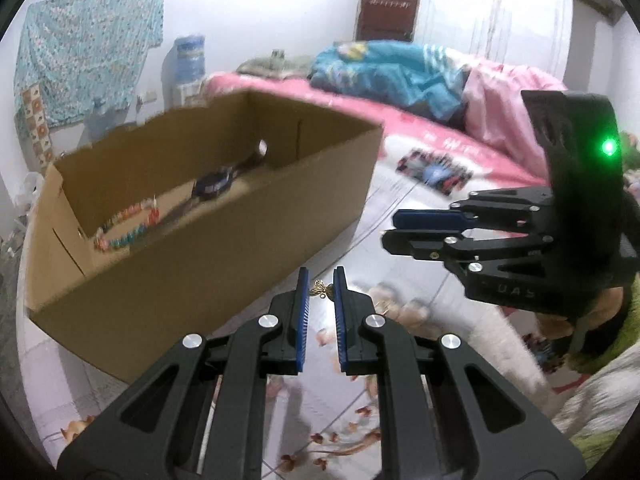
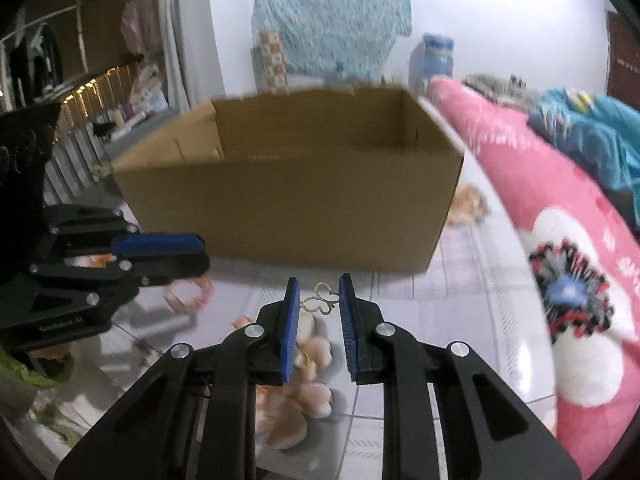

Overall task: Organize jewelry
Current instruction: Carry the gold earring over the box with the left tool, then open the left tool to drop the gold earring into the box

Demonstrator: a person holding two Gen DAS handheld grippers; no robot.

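Note:
An open cardboard box (image 1: 192,248) (image 2: 288,208) stands on the tiled floor ahead of both grippers. Inside it, the left wrist view shows a colourful bead bracelet (image 1: 128,228) and a dark watch (image 1: 214,184). My left gripper (image 1: 321,286) is shut on a small gold butterfly ornament (image 1: 321,289), pinched at the fingertips just in front of the box's near wall. My right gripper (image 2: 319,298) is shut on a gold butterfly-outline ornament (image 2: 321,299) held between its blue pads. Each gripper shows from the side in the other's view, the right gripper (image 1: 404,226) and the left gripper (image 2: 196,250).
A bed with a pink cover (image 2: 560,240) (image 1: 440,136) and a blue blanket (image 1: 392,68) runs along the right. Plush slippers (image 2: 308,392) lie on the floor below the right gripper. A water dispenser (image 1: 190,64) stands by the far wall, shelves (image 2: 80,92) on the left.

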